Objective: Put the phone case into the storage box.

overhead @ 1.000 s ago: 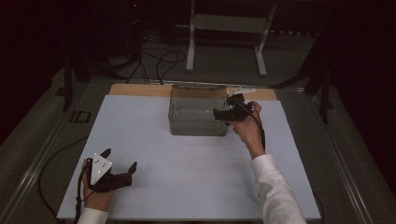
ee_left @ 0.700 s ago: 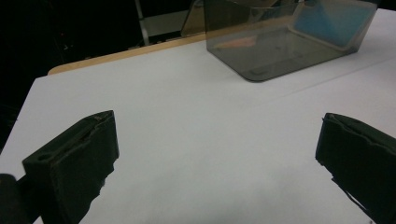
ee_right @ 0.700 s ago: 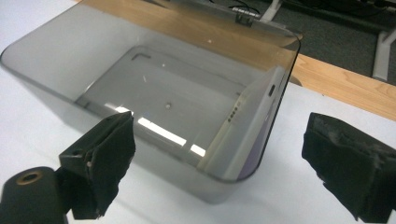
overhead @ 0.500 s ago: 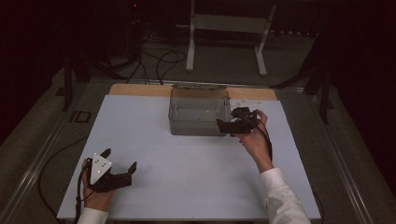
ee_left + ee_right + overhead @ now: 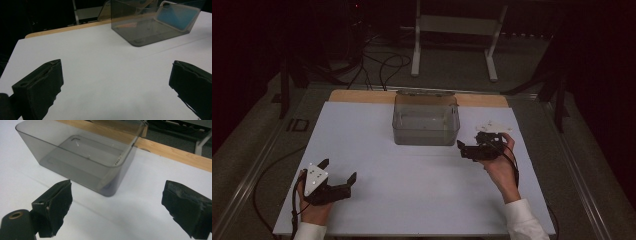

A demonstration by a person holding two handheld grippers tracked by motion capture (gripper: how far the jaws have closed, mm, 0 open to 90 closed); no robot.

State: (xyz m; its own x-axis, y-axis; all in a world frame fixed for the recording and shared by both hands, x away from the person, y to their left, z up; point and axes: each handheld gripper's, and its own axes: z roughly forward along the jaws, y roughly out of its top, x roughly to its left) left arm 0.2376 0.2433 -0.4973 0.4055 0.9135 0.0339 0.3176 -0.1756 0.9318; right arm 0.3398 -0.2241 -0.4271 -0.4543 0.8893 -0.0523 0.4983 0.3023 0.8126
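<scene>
White table sheet [image 5: 412,190], smoky plastic bin [image 5: 426,124], dark cabled floor, left tongs [image 5: 337,180] and right tongs [image 5: 468,149] released

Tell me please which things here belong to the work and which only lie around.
Part of the work:
- clear plastic box near the table's far edge
- phone case leaning inside it
- right gripper, open, just right of the box
- left gripper, open, at the near left

Lying about:
- cables on the floor
- metal stand behind the table
</scene>
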